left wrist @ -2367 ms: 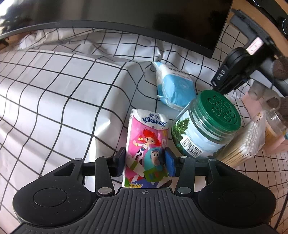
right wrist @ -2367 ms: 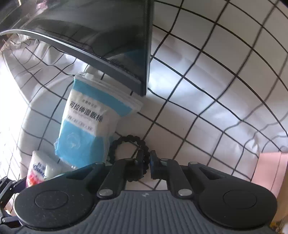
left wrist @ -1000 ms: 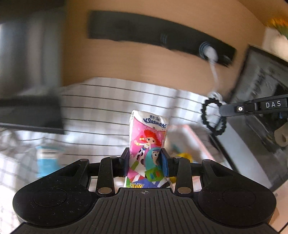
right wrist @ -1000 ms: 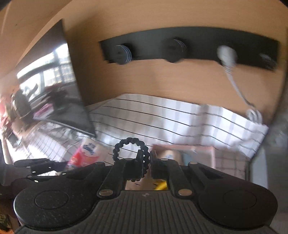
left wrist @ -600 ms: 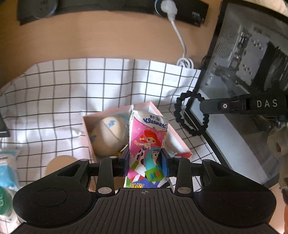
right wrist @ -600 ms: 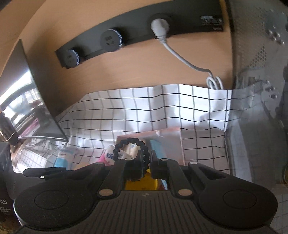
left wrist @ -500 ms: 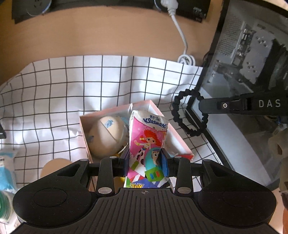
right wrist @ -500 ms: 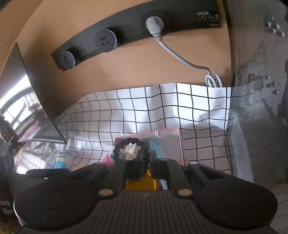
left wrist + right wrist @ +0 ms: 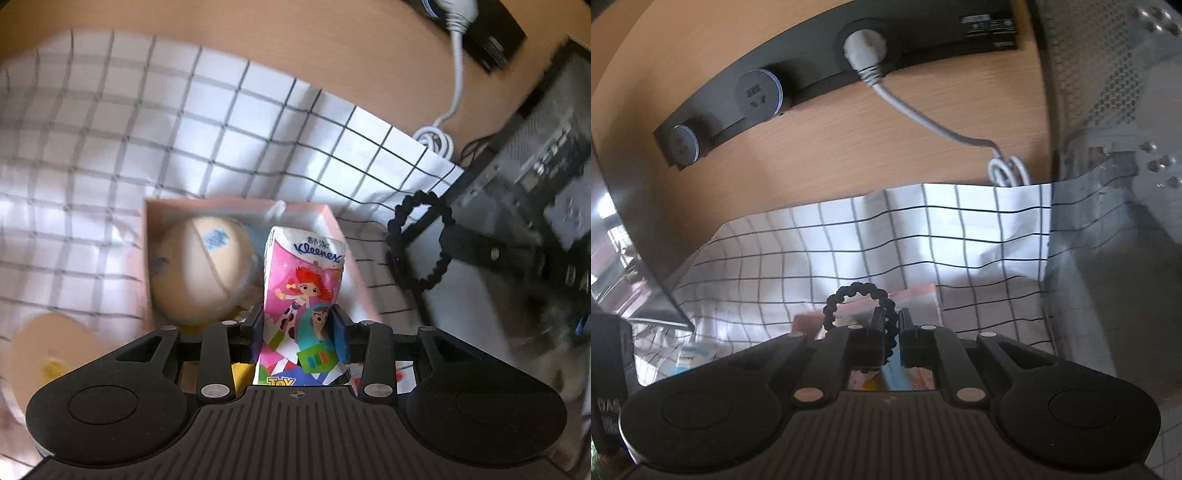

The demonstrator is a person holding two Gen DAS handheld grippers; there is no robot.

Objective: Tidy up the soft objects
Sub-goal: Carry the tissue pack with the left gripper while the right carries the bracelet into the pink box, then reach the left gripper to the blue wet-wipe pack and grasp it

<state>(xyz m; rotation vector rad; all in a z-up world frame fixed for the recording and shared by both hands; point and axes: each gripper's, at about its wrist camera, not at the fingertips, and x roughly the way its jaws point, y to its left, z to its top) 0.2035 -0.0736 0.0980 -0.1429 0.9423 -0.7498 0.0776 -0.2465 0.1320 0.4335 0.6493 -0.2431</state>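
Observation:
My left gripper (image 9: 300, 326) is shut on a pink Kleenex tissue pack (image 9: 303, 295) and holds it upright over the open pink box (image 9: 334, 229). A beige ball (image 9: 201, 271) lies in the box. My right gripper (image 9: 891, 323) is shut on a black coiled hair tie (image 9: 860, 300), held above the box (image 9: 923, 295). The hair tie also shows in the left wrist view (image 9: 419, 245), hanging from the right gripper's finger just right of the box.
The checked cloth (image 9: 147, 122) covers the desk. A PC case (image 9: 1115, 147) stands at the right, a white cable (image 9: 923, 118) runs from a wall power strip, and a monitor edge (image 9: 635, 258) is at the left. A round beige lid (image 9: 48, 354) lies left of the box.
Both grippers have moved lower and closer to the pink box, each holding its object. The box now fills more of the left wrist view.

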